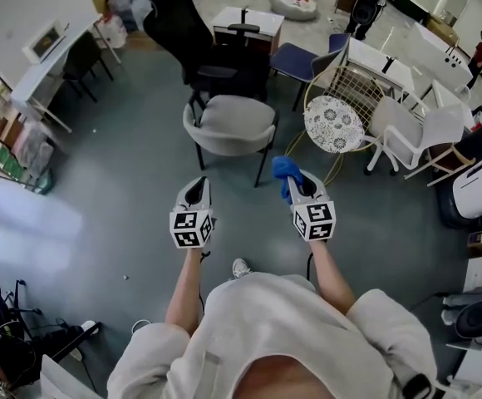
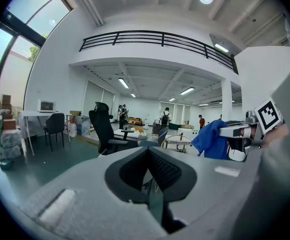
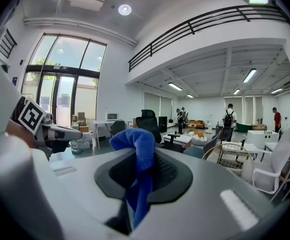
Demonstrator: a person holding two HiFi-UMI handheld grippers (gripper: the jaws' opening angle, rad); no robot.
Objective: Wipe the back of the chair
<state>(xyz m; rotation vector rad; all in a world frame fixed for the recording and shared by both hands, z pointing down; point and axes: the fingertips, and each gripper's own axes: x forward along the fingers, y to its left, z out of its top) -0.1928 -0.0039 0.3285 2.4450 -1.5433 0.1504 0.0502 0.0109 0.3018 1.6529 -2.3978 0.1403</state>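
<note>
Grips a bunched blue cloth (image 1: 283, 169) in the right gripper (image 1: 301, 181), jaws clamped tight on it, folds spilling above the tips. Holds the left gripper (image 1: 197, 189) just beside it, jaws pressed together on nothing. Faces the grey armchair (image 1: 228, 125) straight ahead of both grippers, apart from them, curved back on the near side. Catches a gold wire chair (image 1: 353, 86) ahead-right of the right gripper.

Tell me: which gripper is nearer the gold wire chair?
Right. The right gripper, holding the blue cloth, is left of the gold wire chair; the left gripper is farther left.
</note>
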